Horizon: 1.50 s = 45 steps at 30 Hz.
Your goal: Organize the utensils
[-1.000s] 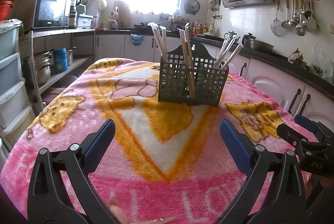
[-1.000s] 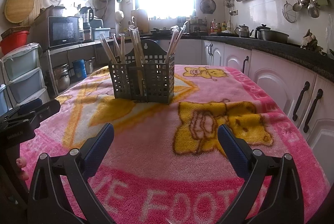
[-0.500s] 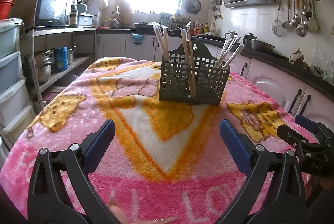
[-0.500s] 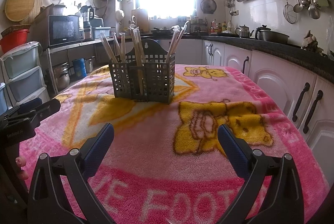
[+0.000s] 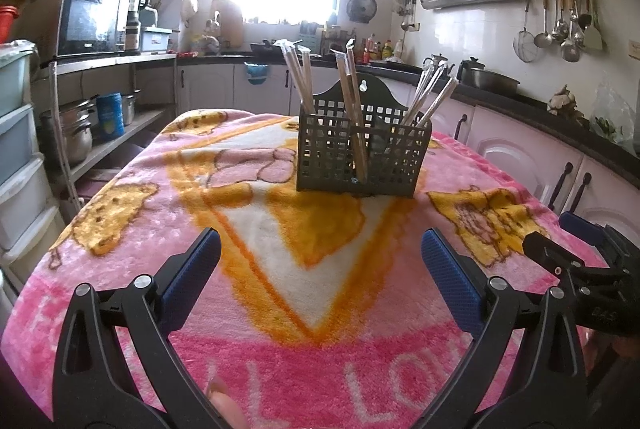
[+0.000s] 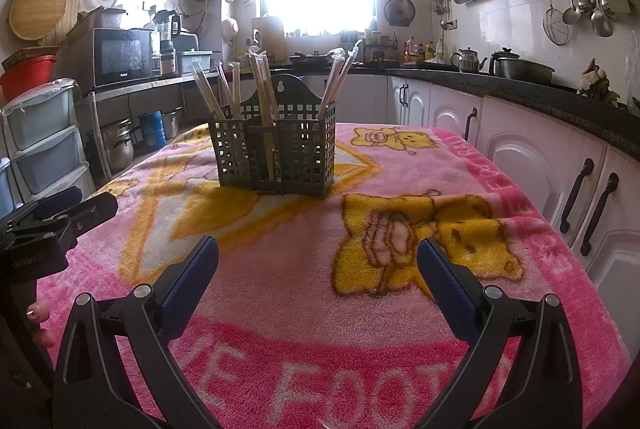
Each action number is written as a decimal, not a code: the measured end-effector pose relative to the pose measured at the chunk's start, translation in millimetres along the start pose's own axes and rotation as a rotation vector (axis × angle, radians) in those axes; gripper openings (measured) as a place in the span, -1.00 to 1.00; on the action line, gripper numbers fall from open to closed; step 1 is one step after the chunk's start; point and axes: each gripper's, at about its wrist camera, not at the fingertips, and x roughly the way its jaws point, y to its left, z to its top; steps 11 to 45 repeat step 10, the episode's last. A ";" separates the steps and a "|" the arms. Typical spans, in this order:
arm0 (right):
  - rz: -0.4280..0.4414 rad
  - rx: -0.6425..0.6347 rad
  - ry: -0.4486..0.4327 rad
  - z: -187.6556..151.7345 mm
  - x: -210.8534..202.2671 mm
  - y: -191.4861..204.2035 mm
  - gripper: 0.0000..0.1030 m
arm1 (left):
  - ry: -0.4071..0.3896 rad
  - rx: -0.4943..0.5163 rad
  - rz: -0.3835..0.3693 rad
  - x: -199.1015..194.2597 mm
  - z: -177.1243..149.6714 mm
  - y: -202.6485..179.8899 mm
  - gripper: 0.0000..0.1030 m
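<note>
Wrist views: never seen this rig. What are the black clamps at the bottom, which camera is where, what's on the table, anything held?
No robot: a person carries a hand-held gripper in each hand, each with a fisheye camera looking along its fingers. The left wrist view shows the left hand-held gripper, with the right one at its right edge; the right wrist view shows the right hand-held gripper. Both are open and hold nothing. On the pink blanket stands a dark caddy with wrapped chopsticks upright in it.

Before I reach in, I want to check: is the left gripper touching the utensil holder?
Apart. The left wrist view shows the left gripper open, with bare pink blanket between it and the utensil holder.
</note>
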 end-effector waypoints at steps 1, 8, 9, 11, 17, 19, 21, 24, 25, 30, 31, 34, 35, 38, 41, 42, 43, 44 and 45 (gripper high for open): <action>0.001 0.001 0.002 0.3 0.2 -0.7 0.88 | 0.006 -0.007 0.008 1.1 1.4 2.3 0.78; -0.117 0.043 0.225 17.2 30.2 -63.5 0.88 | 0.253 -0.030 0.242 45.1 20.3 76.8 0.78; -0.184 0.060 0.296 17.6 42.5 -84.8 0.88 | 0.293 -0.034 0.286 53.6 21.1 90.4 0.78; -0.234 0.073 0.363 17.0 55.6 -106.7 0.88 | 0.330 -0.053 0.333 63.2 21.6 109.1 0.78; -0.234 0.073 0.363 17.0 55.6 -106.7 0.88 | 0.330 -0.053 0.333 63.2 21.6 109.1 0.78; -0.234 0.073 0.363 17.0 55.6 -106.7 0.88 | 0.330 -0.053 0.333 63.2 21.6 109.1 0.78; -0.234 0.073 0.363 17.0 55.6 -106.7 0.88 | 0.330 -0.053 0.333 63.2 21.6 109.1 0.78; -0.234 0.073 0.363 17.0 55.6 -106.7 0.88 | 0.330 -0.053 0.333 63.2 21.6 109.1 0.78; -0.234 0.073 0.363 17.0 55.6 -106.7 0.88 | 0.330 -0.053 0.333 63.2 21.6 109.1 0.78; -0.234 0.073 0.363 17.0 55.6 -106.7 0.88 | 0.330 -0.053 0.333 63.2 21.6 109.1 0.78; -0.234 0.073 0.363 17.0 55.6 -106.7 0.88 | 0.330 -0.053 0.333 63.2 21.6 109.1 0.78; -0.234 0.073 0.363 17.0 55.6 -106.7 0.88 | 0.330 -0.053 0.333 63.2 21.6 109.1 0.78; -0.234 0.073 0.363 17.0 55.6 -106.7 0.88 | 0.330 -0.053 0.333 63.2 21.6 109.1 0.78; -0.234 0.073 0.363 17.0 55.6 -106.7 0.88 | 0.330 -0.053 0.333 63.2 21.6 109.1 0.78; -0.234 0.073 0.363 17.0 55.6 -106.7 0.88 | 0.330 -0.053 0.333 63.2 21.6 109.1 0.78; -0.234 0.073 0.363 17.0 55.6 -106.7 0.88 | 0.330 -0.053 0.333 63.2 21.6 109.1 0.78; -0.234 0.073 0.363 17.0 55.6 -106.7 0.88 | 0.330 -0.053 0.333 63.2 21.6 109.1 0.78; -0.234 0.073 0.363 17.0 55.6 -106.7 0.88 | 0.330 -0.053 0.333 63.2 21.6 109.1 0.78; -0.234 0.073 0.363 17.0 55.6 -106.7 0.88 | 0.330 -0.053 0.333 63.2 21.6 109.1 0.78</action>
